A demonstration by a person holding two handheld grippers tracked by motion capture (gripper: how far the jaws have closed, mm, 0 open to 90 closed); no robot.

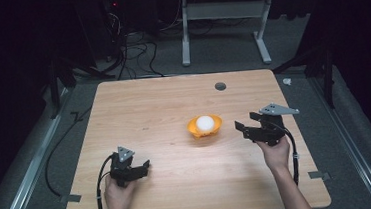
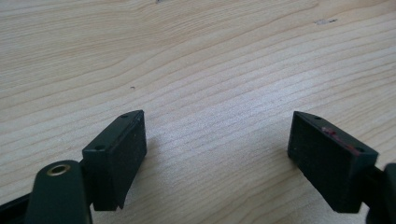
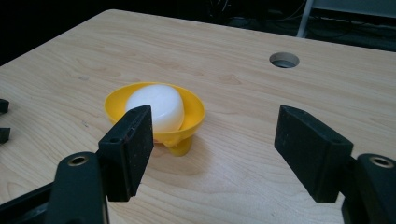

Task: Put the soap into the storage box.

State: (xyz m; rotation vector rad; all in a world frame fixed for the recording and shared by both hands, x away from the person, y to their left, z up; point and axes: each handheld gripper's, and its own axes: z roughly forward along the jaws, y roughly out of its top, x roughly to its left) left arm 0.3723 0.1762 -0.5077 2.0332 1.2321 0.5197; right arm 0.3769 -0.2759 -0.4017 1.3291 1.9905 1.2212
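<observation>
Sitting near the middle of the wooden counter [image 1: 173, 105], a little toward its right half, is one yellow dish [image 1: 205, 127] on a short yellow foot, and one white rounded lump [image 1: 205, 123] lies inside it. No brand, label or writing can be read on the dish, the lump, the counter or the tools. Two handheld grippers are in use, one per hand. At the near left of the high view, the left gripper [image 1: 144, 164] is held low over bare wood, well apart from the dish; its own view shows its two black fingers [image 2: 116, 156] spread wide with only wood grain between them. To the right of the dish, the right gripper [image 1: 239, 128] points toward it, near but not touching. In the right gripper view its two fingers [image 3: 128, 147] are likewise spread apart, holding nothing, and the dish [image 3: 191, 116] with the lump [image 3: 156, 107] stands just beyond the left one. One round hole [image 1: 220, 86] is cut through the counter farther back. Each gripper carries one grey three-cornered plate [image 1: 278, 109] on top.
</observation>
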